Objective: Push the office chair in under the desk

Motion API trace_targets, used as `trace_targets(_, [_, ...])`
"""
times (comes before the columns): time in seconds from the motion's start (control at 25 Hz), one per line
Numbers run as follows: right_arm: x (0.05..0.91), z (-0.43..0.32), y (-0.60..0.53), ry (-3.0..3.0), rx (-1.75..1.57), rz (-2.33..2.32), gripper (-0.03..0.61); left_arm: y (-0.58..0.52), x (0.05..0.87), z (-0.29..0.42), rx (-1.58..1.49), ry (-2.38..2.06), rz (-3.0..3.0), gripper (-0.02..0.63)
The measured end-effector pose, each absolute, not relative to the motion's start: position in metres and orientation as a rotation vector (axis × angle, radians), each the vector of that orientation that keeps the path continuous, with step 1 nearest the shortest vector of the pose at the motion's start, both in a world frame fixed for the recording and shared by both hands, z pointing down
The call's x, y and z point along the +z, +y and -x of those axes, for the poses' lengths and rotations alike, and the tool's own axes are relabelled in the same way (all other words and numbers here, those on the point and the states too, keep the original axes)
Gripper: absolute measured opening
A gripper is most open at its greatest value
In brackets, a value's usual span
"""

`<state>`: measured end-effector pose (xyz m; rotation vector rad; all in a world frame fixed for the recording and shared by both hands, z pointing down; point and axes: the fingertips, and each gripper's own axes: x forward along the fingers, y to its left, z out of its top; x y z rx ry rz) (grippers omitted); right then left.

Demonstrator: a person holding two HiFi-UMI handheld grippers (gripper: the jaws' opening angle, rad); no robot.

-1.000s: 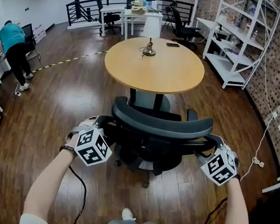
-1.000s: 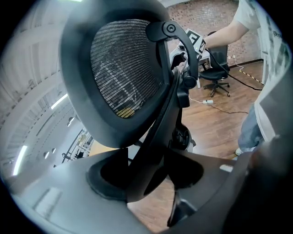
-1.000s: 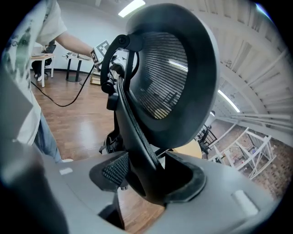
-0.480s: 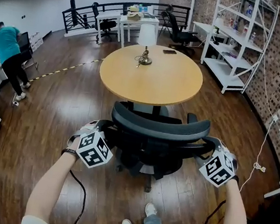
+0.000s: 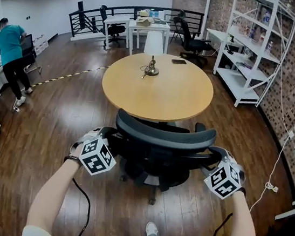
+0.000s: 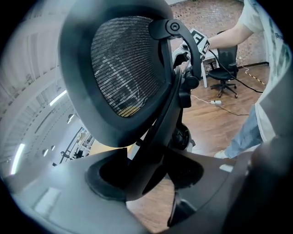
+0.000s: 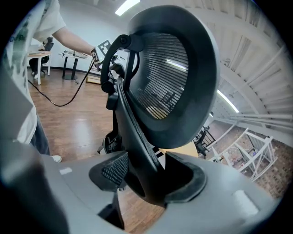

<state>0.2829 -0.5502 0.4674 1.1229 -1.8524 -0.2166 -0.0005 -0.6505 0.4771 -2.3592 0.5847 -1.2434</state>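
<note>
Left hand-held gripper [image 5: 108,134]: clenched on the left side of the office chair [image 5: 162,136] back frame. Right hand-held gripper [image 5: 214,152]: clenched on the frame's right side. Office chair: upright on the wood floor [image 5: 72,109], backrest nearest the person, front partly under the near edge of the round counter [image 5: 156,91].
</note>
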Motion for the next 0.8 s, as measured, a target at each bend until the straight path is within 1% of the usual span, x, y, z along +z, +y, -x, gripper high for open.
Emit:
trace_targets(0.28, [0.464, -0.295, -0.575, -1.857, -0.222, -1.119, 0.247, -0.674, 0.474, -0.012, -1.254, 0.595, 2.365, 0.270])
trace_targets(0.6, [0.463, -0.298, -0.578, -1.868, -0.231, -1.112, 0.247, -0.678, 0.473, -0.015, -1.249, 0.597, 2.365, 0.270])
trace_targets(0.8, [0.462, -0.298, -0.578, -1.804, -0.199, -1.143, 0.258, -0.678, 0.470, -0.016, -1.183, 0.635, 2.332, 0.273])
